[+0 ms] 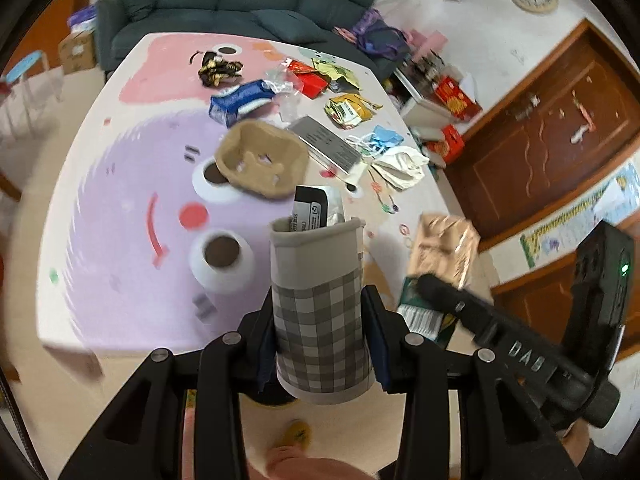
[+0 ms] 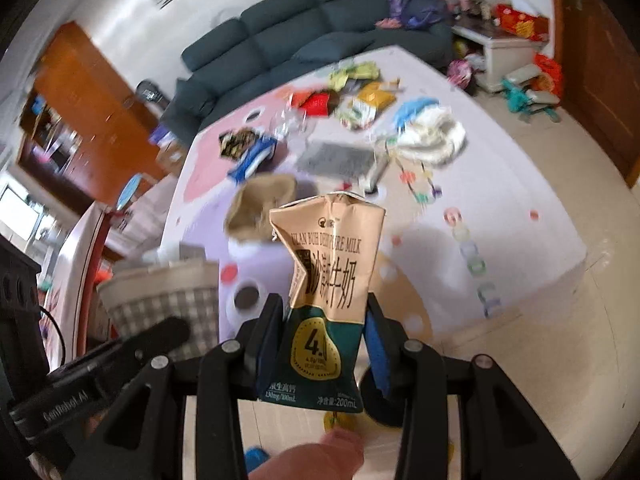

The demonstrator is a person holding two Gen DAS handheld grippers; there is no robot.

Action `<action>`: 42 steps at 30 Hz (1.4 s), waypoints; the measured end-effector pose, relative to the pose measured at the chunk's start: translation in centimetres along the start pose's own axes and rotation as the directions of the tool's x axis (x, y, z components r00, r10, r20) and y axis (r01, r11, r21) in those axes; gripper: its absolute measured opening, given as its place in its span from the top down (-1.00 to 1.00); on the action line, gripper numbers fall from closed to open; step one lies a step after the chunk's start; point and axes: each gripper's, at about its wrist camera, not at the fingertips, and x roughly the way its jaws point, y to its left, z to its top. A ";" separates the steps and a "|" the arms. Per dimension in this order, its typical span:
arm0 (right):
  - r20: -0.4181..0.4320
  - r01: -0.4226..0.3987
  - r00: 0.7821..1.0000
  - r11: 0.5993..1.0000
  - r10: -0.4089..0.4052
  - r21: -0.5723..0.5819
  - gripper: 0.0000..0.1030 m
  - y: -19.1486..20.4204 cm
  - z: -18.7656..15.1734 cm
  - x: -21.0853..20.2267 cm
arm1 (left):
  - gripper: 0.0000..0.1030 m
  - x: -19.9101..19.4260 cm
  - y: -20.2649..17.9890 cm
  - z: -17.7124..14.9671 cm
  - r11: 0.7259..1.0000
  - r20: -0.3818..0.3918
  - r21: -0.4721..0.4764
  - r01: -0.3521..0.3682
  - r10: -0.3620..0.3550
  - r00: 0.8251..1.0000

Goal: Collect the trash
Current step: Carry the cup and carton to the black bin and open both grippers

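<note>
Trash gripped in both claws above the littered table [image 1: 100,208].
At seven o'clock in the left wrist view, the left gripper [image 1: 320,336] clenched a checked paper cup [image 1: 320,300] stuffed with a wrapper [image 1: 316,210]; at three o'clock of it the right gripper [image 2: 324,324] clamped a crumpled milk carton [image 2: 328,280]. More wrappers [image 1: 320,76] lay at the table's twelve o'clock edge, beyond the cardboard tray [image 1: 260,160].

Room evenly bright, soft daylight; bright window [image 2: 20,204] at left edge of right view. Glare washed out white walls. Motion blur smeared table [image 1: 120,240] and litter in both views, right view worse. Strong fisheye bending, black vignette at corners. Shadows faint.
</note>
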 end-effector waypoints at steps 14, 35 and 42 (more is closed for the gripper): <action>-0.198 -0.117 0.974 0.993 0.110 -0.023 0.22 -9.2 -8.9 2.7 | 0.24 7.3 -2.7 -12.0 0.981 -0.096 -0.089 -0.175 0.167 0.981; -0.402 -0.003 0.915 0.995 0.042 0.097 0.16 -18.4 -22.2 26.5 | 0.08 31.0 6.9 -20.9 0.960 -0.239 0.020 -0.278 0.274 0.932; -0.400 0.014 0.916 0.990 0.045 0.143 -0.19 -19.1 -22.6 29.2 | -0.66 32.9 8.6 -21.7 0.954 -0.253 0.017 -0.300 0.294 0.922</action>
